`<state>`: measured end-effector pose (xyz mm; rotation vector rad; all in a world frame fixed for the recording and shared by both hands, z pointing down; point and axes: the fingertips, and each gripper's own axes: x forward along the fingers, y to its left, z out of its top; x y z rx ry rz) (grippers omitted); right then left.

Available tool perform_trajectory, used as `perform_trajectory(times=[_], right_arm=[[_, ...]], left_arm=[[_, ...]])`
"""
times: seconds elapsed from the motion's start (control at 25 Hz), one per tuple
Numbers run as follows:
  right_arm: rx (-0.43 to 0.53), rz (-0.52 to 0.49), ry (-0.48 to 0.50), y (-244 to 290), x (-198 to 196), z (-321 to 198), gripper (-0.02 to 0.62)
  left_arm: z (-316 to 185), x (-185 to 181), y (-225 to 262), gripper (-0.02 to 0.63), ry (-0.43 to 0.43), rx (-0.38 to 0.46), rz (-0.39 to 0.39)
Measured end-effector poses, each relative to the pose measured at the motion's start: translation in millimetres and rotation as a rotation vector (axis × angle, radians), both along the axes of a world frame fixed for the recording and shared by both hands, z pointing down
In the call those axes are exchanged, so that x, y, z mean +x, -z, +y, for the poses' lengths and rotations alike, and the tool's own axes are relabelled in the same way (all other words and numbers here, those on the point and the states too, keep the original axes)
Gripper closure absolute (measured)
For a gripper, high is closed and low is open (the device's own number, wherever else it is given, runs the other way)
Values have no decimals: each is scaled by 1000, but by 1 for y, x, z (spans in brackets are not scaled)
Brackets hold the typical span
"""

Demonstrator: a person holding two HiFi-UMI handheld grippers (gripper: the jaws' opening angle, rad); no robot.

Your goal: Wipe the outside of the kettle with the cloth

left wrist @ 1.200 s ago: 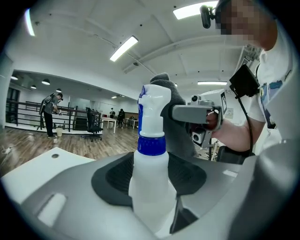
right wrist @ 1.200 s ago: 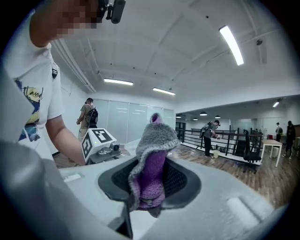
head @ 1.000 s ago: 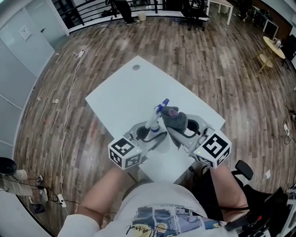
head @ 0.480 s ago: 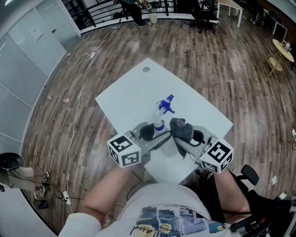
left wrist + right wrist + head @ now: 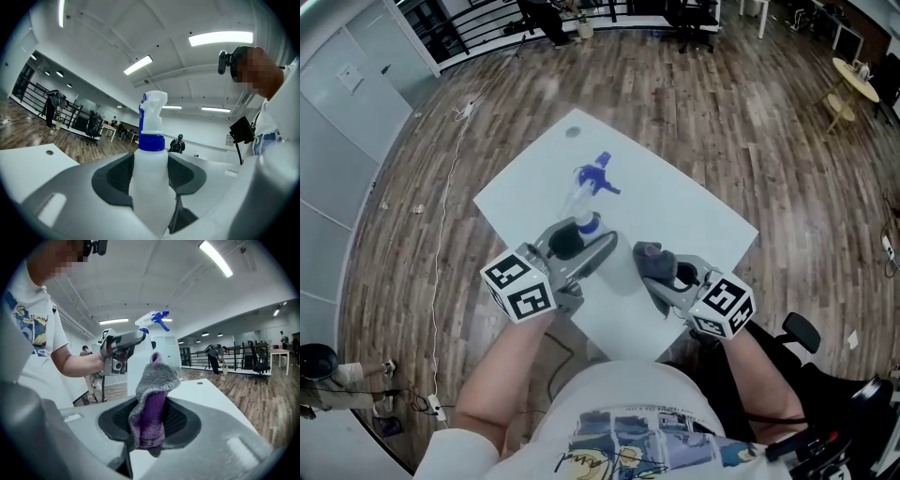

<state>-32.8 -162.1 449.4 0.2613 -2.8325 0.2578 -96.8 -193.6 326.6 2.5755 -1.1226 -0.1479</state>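
My left gripper (image 5: 581,239) is shut on the body of a white spray bottle (image 5: 583,202) with a blue trigger head (image 5: 596,174), held above the white table (image 5: 675,202). In the left gripper view the bottle (image 5: 151,159) stands upright between both pads. To its right, my right gripper (image 5: 654,272) is shut on a bunched grey and purple cloth (image 5: 651,257). The right gripper view shows the cloth (image 5: 153,404) sticking up out of the jaws, with the bottle (image 5: 161,345) and the left gripper (image 5: 125,341) beyond it. No kettle shows in any view.
The table has a small round hole (image 5: 573,132) near its far corner. Wooden floor lies all round it. A black office chair (image 5: 802,333) stands at the lower right, and a cable (image 5: 441,202) runs over the floor at the left.
The left gripper has lifted the bottle and carried it to the left. The right gripper has sunk with the cloth, which was beside the bottle's head and now sits apart from it.
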Motion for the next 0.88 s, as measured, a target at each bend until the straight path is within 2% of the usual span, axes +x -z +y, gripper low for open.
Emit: perform_trajectory(times=[0.24, 0.44, 0.68, 0.88], right_arm=[[-22, 82, -21, -25, 10, -1, 475], [50, 26, -36, 15, 5, 0, 474], [166, -86, 2, 83, -17, 14, 474], [180, -53, 34, 80, -27, 24, 474]], left_arm=[[-7, -12, 9, 390, 9, -3, 72], [-9, -18, 5, 390, 14, -11, 83], [-8, -13, -3, 390, -4, -32, 87], [-9, -11, -1, 390, -9, -31, 101]])
